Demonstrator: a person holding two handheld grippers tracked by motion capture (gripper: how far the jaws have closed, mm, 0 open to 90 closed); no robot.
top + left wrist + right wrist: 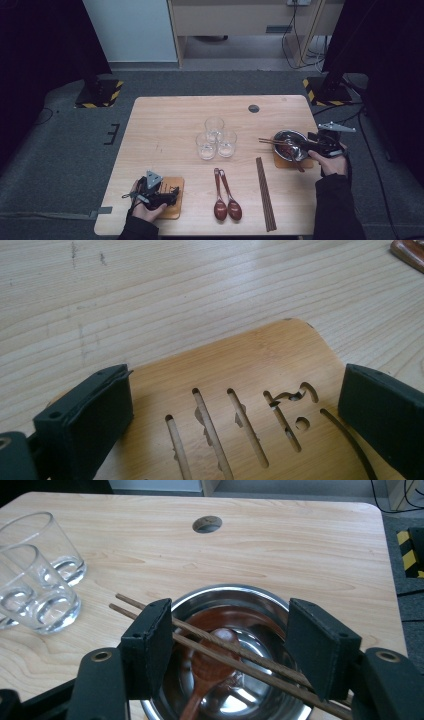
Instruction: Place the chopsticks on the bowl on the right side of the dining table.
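Standing on grey carpet [65, 150], a light wooden table [165, 125].

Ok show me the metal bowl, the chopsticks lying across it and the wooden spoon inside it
metal bowl [260, 594]: right gripper view, far rim.
chopsticks [240, 655]: right gripper view, middle of the pair, over the bowl.
wooden spoon [212, 662]: right gripper view, its scoop.
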